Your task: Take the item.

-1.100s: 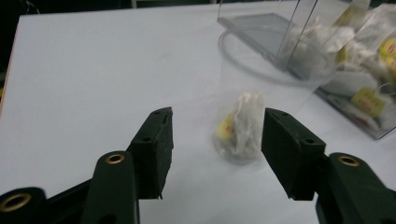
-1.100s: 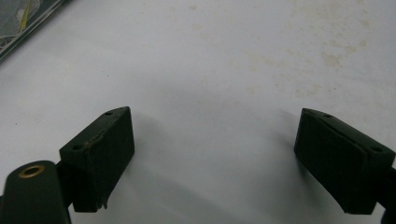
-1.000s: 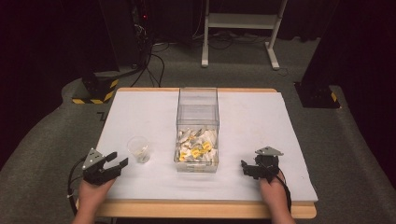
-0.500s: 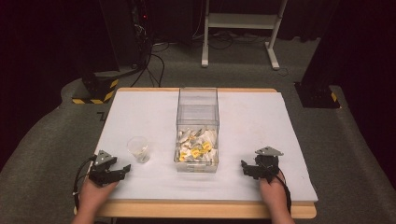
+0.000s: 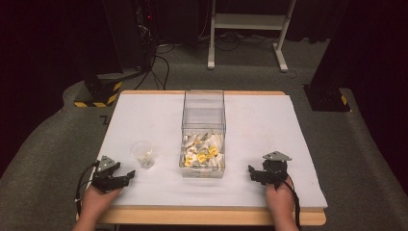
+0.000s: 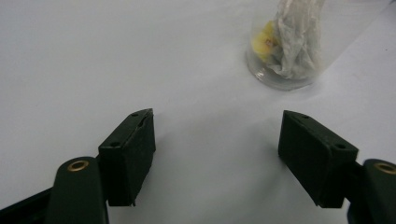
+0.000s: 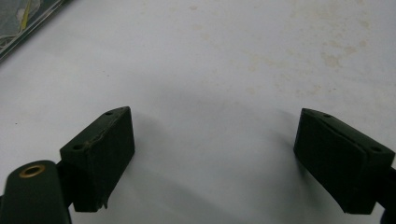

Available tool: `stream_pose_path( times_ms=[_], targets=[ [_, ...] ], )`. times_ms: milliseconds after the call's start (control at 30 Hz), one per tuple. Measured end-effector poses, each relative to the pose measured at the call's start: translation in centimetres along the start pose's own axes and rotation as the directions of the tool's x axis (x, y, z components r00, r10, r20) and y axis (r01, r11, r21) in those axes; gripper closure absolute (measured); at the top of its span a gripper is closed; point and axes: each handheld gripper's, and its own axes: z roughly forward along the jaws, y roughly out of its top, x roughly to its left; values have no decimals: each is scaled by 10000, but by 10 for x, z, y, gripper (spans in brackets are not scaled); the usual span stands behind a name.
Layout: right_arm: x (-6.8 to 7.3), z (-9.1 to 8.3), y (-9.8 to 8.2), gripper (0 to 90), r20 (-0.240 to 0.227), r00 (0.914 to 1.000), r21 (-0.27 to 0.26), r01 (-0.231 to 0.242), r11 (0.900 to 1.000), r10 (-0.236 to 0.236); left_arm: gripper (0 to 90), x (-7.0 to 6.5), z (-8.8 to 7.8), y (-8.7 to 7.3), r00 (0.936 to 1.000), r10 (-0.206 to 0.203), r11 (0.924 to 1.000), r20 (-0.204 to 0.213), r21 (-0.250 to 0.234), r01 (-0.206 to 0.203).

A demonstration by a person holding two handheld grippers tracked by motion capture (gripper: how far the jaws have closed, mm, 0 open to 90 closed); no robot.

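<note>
Item one: a small clear cup (image 5: 143,154), standing upright on the white table (image 5: 144,115) at near left, holding a crumpled whitish wrapper and a yellow piece, as we see in the left gripper view (image 6: 286,44). Its long axis runs vertically. We place it just far and right of our left gripper (image 5: 126,176), near but apart from it; in that gripper's own view the cup lies ahead and toward the right finger (image 6: 312,156), not centred in the gap. The left gripper is plainly the nearer one; we judge that a reach would go forward with a slight swing right. Its fingers are released, spread wide over bare table, grasping nothing. The left hand (image 5: 98,197) lies low at the near edge, forearm coming in from below, gripper angled toward the cup. Item two: a tall clear bin (image 5: 204,130) at table centre, right of the cup, with white and yellow wrapped pieces heaped in its near half. Item three: our right gripper (image 5: 251,173), at near right beyond the bin, well apart from the cup, its fingers (image 7: 100,149) likewise released and empty, pointing left toward the bin.
</note>
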Motion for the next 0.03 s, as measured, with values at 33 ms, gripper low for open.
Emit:
stream_pose_path(
  times_ms=[33],
  targets=[
    [0, 0, 0, 115, 0, 10000, 0, 0, 10000, 0, 276, -1, 0, 0, 10000, 11, 10000, -14, 11, -11]
  ],
)
